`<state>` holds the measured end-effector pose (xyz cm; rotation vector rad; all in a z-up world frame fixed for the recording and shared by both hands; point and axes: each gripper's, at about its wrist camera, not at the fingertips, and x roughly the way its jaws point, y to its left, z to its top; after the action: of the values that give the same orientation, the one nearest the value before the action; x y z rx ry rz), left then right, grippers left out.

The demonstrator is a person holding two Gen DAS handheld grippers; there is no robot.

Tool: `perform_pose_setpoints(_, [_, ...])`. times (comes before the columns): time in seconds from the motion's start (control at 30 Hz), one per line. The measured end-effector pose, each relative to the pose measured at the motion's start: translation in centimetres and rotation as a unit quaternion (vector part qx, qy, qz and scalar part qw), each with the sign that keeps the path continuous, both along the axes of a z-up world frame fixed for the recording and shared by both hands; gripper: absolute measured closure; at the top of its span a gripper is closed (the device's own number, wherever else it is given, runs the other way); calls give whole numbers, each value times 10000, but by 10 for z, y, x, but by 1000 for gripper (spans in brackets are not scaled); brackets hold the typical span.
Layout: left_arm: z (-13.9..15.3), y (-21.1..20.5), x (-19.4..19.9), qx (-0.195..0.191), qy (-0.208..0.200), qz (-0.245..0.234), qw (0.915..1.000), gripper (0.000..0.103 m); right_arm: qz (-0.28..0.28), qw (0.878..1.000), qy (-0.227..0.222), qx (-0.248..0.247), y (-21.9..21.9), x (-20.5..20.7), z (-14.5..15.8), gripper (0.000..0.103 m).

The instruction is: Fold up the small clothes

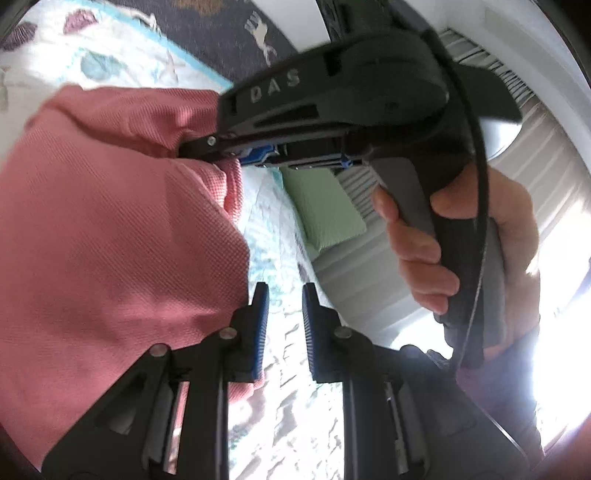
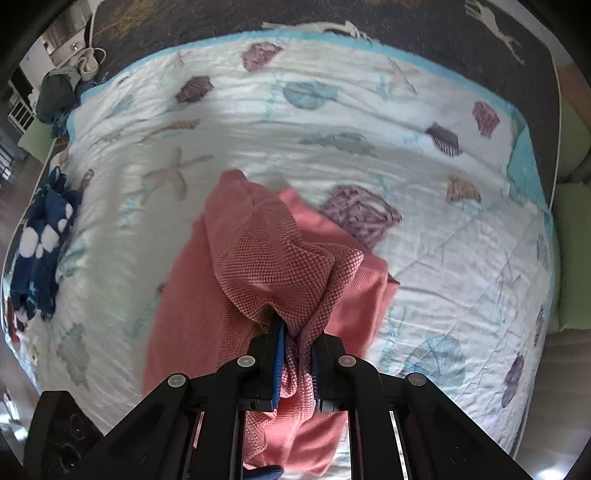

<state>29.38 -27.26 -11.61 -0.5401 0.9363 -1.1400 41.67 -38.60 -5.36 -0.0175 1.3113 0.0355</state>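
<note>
A pink knit garment (image 2: 280,266) hangs over the quilt. My right gripper (image 2: 298,332) is shut on a bunched fold of it, and the rest trails down onto the bed. In the left wrist view the same pink garment (image 1: 110,229) fills the left side. My left gripper (image 1: 283,295) is open and holds nothing, with the cloth's edge just beside its left finger. The right gripper (image 1: 207,146) shows there from the side, held by a hand, pinching the pink cloth at the top.
A white quilt (image 2: 424,166) with shell and starfish prints covers the bed. A dark blue spotted garment (image 2: 44,236) lies at its left edge. A dark blanket (image 2: 406,22) lies at the far end. A green pillow (image 1: 328,206) sits beyond the bed.
</note>
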Motion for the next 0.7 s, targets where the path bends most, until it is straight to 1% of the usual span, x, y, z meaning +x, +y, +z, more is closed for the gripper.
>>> perform_pose_setpoints(0.17, [-32, -16, 12, 170, 367, -50, 9992, 84, -218, 9992, 158, 308, -25, 1, -37, 92])
perform_pose_setpoints(0.27, [-46, -23, 19, 315, 438, -14, 9985, 84, -282, 9985, 218, 428, -35, 2, -55, 91])
perform_pose_setpoints(0.33, [-52, -24, 16, 386, 418, 11, 9984, 84, -286, 9982, 224, 482, -38, 1, -67, 90])
perform_pose_setpoints(0.4, [-50, -23, 13, 402, 421, 7, 9983, 84, -274, 9982, 161, 518, -39, 0, -70, 87])
perform_pose_setpoints(0.43, [-48, -23, 13, 359, 522, -46, 9980, 84, -313, 9978, 130, 572, -41, -2, -68, 86])
perform_pose_setpoints(0.47, [-44, -19, 14, 257, 731, -163, 9969, 84, -349, 9975, 91, 616, -44, -4, -65, 83])
perform_pose_setpoints(0.5, [-40, -14, 14, 178, 828, -268, 9960, 79, -376, 9978, 29, 538, -45, -6, -59, 76])
perform_pose_setpoints(0.53, [-30, -5, 12, 173, 800, -360, 9960, 65, -440, 9986, -116, 259, -47, -12, -48, 65])
perform_pose_setpoints(0.57, [-20, 4, 13, 245, 675, -372, 9967, 55, -502, 9983, -288, -29, -49, -16, -38, 58])
perform_pose_setpoints(0.6, [-10, 16, 12, 276, 530, -320, 9977, 37, -537, 9968, -524, -282, -50, -23, -26, 48])
perform_pose_setpoints(0.63, [-1, 28, 9, 226, 359, -241, 9988, 30, -563, 9933, -882, -490, -51, -34, -9, 46])
perform_pose_setpoints(0.67, [10, 41, 8, 142, 125, -130, 9997, 28, -642, 9902, -1136, -496, -54, -43, 2, 46])
perform_pose_setpoints(0.7, [21, 55, 8, 181, -147, 38, 9997, 26, -775, 9866, -1393, -344, -58, -52, 13, 46])
